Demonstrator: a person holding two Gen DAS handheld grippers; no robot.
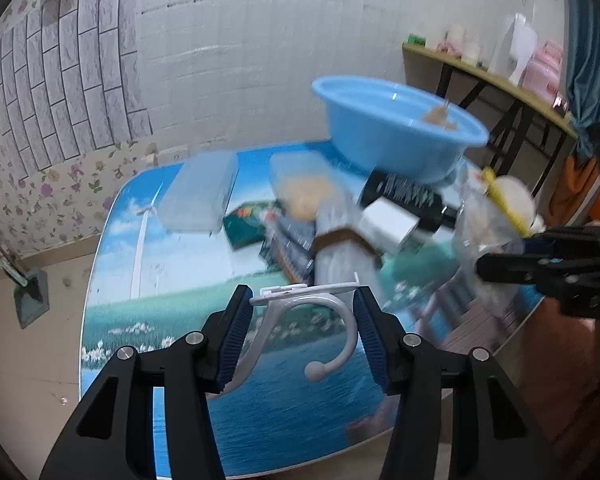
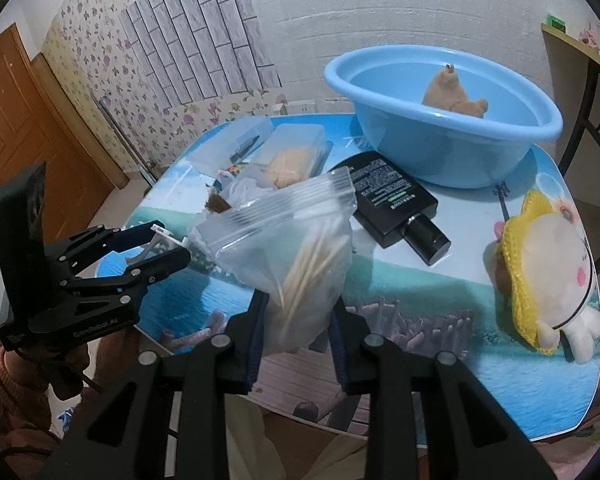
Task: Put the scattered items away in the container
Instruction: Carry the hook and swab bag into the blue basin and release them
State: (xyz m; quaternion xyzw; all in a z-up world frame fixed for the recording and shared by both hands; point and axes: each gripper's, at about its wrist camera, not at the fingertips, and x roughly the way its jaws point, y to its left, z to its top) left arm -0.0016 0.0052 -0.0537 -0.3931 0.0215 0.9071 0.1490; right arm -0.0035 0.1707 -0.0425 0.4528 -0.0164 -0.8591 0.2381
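Left wrist view, left gripper [image 1: 303, 308] clenched on a white curved plastic hook [image 1: 320, 312] above the sea-printed table [image 1: 260, 420], right wrist view, right gripper [image 2: 298, 320] grasping a clear zip bag of wooden sticks [image 2: 296, 240], round light-blue plastic basin [image 2: 440, 148] at the table's far side.

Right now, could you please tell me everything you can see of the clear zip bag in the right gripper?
The clear zip bag is thin, crinkled transparent plastic with a ribbed zip strip along its top, which tilts left. Inside lies a bundle of pale thin sticks. The right gripper is shut on its lower part, holding it above the table's near edge.
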